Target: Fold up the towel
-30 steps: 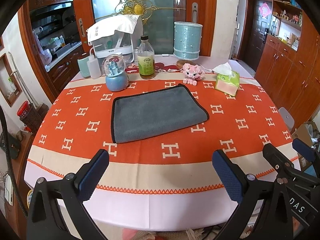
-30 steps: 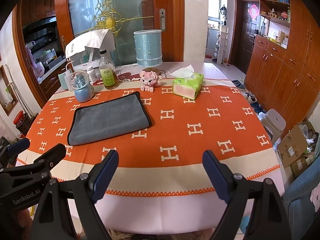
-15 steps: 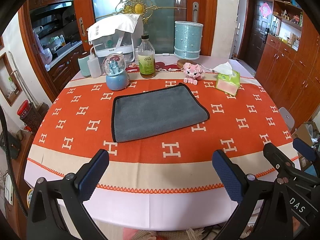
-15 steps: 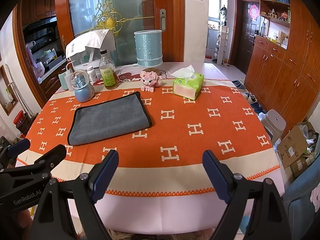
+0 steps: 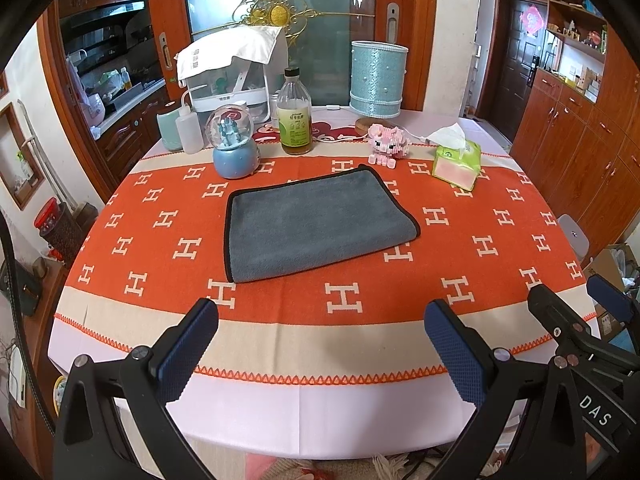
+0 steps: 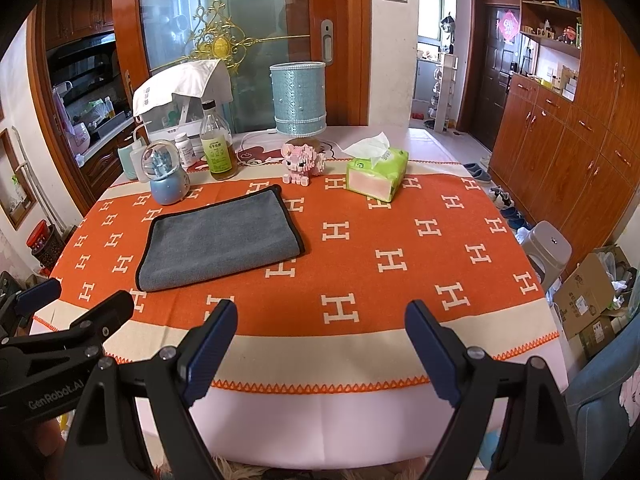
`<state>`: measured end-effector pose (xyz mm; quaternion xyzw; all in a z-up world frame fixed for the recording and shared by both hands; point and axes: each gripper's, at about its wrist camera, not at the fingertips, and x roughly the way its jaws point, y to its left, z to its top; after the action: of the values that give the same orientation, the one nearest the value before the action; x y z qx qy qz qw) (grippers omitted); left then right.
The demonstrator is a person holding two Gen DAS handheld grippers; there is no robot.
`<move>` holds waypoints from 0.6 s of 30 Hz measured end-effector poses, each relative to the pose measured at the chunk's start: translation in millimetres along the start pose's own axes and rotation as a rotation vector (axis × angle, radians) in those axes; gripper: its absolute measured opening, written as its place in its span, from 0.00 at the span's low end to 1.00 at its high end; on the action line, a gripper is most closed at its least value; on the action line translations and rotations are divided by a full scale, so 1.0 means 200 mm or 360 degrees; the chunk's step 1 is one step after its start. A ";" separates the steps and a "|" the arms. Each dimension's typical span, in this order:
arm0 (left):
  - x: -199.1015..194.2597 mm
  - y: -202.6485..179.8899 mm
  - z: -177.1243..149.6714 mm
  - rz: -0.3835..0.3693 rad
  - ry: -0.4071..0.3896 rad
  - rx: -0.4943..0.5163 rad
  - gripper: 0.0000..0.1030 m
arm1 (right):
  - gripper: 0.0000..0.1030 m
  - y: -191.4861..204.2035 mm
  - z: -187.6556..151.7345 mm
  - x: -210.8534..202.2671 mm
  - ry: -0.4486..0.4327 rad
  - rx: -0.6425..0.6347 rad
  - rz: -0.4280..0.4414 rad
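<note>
A grey towel with black edging (image 5: 316, 226) lies flat in a folded rectangle on the orange patterned tablecloth (image 5: 460, 240). It also shows in the right wrist view (image 6: 222, 242), left of centre. My left gripper (image 5: 320, 330) is open and empty, held above the table's near edge, short of the towel. My right gripper (image 6: 320, 326) is open and empty, also over the near edge, to the right of the towel. The right gripper's side shows in the left wrist view (image 5: 576, 320).
Behind the towel stand a snow globe (image 5: 234, 146), a glass bottle (image 5: 295, 116), a pink block pig (image 5: 387, 145), a green tissue pack (image 5: 456, 162), a teal lamp shade (image 5: 378, 80) and a white plastic box (image 5: 234, 76). A grey stool (image 6: 550, 246) stands right of the table.
Both views have crept very slightly forward toward the table. The towel has not moved and both grippers stay open.
</note>
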<state>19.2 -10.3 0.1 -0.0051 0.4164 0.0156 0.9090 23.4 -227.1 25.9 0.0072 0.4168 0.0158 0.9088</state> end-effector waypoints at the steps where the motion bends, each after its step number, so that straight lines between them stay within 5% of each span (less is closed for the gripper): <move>1: 0.00 0.00 0.00 0.0000 0.0000 0.0001 0.99 | 0.84 0.00 0.00 0.00 0.0001 0.0000 -0.0001; 18: 0.00 0.01 -0.01 0.0001 0.0005 0.0003 0.99 | 0.84 0.00 0.00 0.00 0.0003 0.0001 0.0000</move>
<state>17.5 -8.3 -1.2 -0.0042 0.4180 0.0155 0.9083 23.2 -226.4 25.8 0.0075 0.4176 0.0157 0.9085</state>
